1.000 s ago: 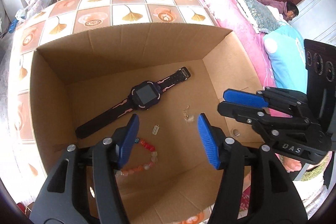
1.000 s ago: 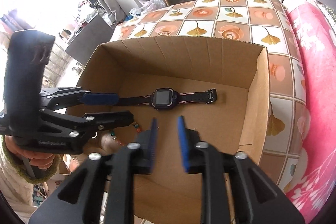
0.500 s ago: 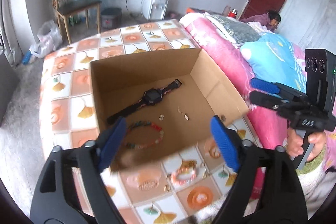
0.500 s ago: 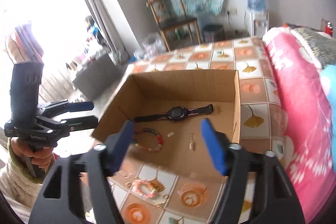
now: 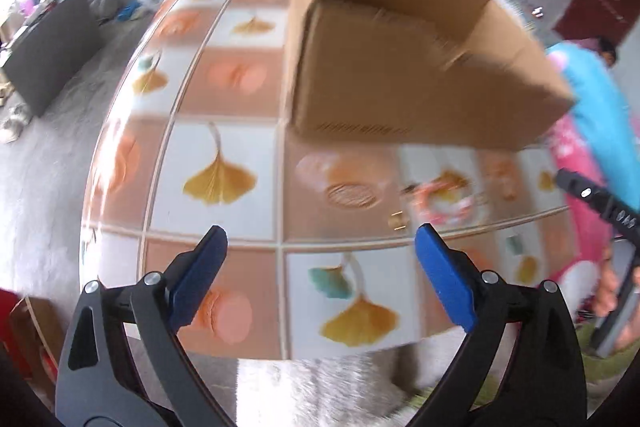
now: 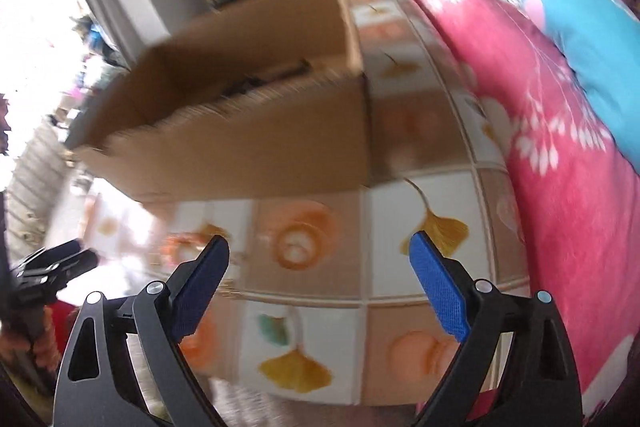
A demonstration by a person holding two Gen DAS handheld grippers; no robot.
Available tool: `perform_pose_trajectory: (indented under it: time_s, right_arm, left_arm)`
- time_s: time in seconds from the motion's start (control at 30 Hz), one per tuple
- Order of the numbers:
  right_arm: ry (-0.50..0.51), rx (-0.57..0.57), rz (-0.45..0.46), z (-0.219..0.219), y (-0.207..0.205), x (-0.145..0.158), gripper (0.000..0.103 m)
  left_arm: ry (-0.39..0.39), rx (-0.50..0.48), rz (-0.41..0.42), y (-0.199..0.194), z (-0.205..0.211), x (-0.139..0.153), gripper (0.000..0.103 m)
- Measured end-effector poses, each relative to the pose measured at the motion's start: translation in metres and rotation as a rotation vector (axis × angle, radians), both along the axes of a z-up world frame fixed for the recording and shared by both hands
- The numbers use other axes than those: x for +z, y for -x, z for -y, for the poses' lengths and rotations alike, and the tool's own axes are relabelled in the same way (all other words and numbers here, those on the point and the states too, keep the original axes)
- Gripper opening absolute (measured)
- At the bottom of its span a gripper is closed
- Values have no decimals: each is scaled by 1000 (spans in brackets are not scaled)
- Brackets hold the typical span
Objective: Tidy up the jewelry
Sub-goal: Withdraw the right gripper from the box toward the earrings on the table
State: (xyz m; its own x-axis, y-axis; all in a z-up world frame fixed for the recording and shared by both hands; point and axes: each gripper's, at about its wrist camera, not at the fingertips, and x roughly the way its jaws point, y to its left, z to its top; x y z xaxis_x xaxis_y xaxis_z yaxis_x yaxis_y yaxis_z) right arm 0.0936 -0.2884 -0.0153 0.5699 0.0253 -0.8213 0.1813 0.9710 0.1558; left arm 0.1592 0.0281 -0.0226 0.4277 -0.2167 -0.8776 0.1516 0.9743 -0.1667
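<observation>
A pink and white bead bracelet [image 5: 448, 197] lies on the table [image 5: 224, 155], out in front of the cardboard box [image 5: 400, 79], just beside the box's near wall. It looks blurry. In the right wrist view the same bracelet [image 6: 182, 247] sits in front of the box [image 6: 256, 143] too, near the box's left corner. A small gold piece [image 5: 397, 219] lies on the table in front of the box, just beside the bracelet. What it is cannot be told.

The box stands on the table with its top open. Something dark [image 6: 264, 79] shows inside the box, over its near wall. It is too blurry to tell more.

The left gripper [image 5: 320, 249] hangs over the table in front of the box, off to the box's left side. Its jaws have just been opening and now stand wide. Nothing is between them. Its blue pads [image 5: 200, 279] touch nothing.

The right gripper [image 6: 320, 257] hangs over the table in front of the box, off to the box's right side. Its jaws have just been opening as well and stand wide, with nothing between them.

A pink blanket [image 6: 560, 155] with white flowers lies to the right of the box, along the table edge. A blue pillow [image 6: 592, 43] rests on it.
</observation>
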Motion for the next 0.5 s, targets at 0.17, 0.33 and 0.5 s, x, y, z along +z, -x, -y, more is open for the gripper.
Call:
perform_pose_trajectory:
  time_s: [0.17,0.33,0.5]
  right_arm:
    - [110,-15,-55,0,-12,-25,89]
    - [160,-15,-86,-4,-18,-39,90]
    - [190,-7,-75,-5,-13,-47,97]
  left_arm:
    - [-57,9,15,-2,1,-19,91]
    - [-99,2,2,-4,5,-30,91]
    - [-163,-29,30,1,15,-34,93]
